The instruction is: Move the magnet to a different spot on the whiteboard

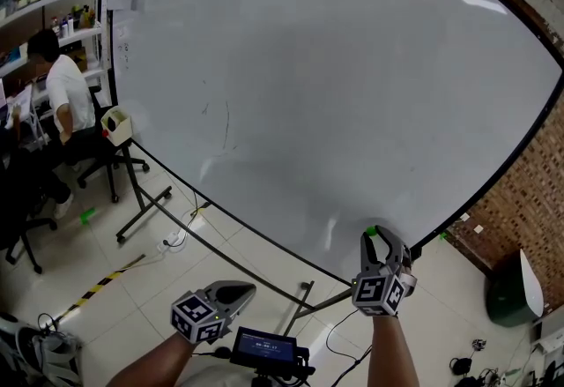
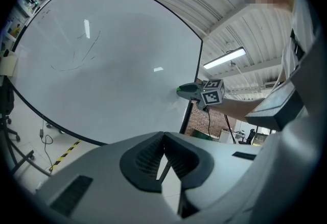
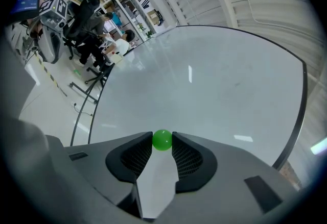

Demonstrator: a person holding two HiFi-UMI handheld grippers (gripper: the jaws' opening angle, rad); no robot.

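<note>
While the right tongs (image 1: 379, 236) pinch the green magnet (image 3: 162, 140) at the whiteboard's (image 1: 335, 94) 5 o'clock edge, the round ball might pop out if squeezed crookedly. The left tongs (image 2: 162, 137) are pressed together, empty.

**Both grippers held out toward the whiteboard (image 1: 335, 68), the right one gripping, the left one closed on nothing.**

The right gripper (image 1: 377, 235) reaches out on a bare forearm (image 1: 394, 350) to the whiteboard's right edge, low down near its bottom corner. Its jaws press on either side of a small green magnet (image 3: 162, 140) at their tips, and its marker cube faces the head camera. The left gripper (image 1: 240, 291) sits back from the whiteboard, below its lower edge. It points roughly level toward the whiteboard, jaw tips meeting with nothing between them, on a bare left forearm (image 1: 150, 365).
</note>
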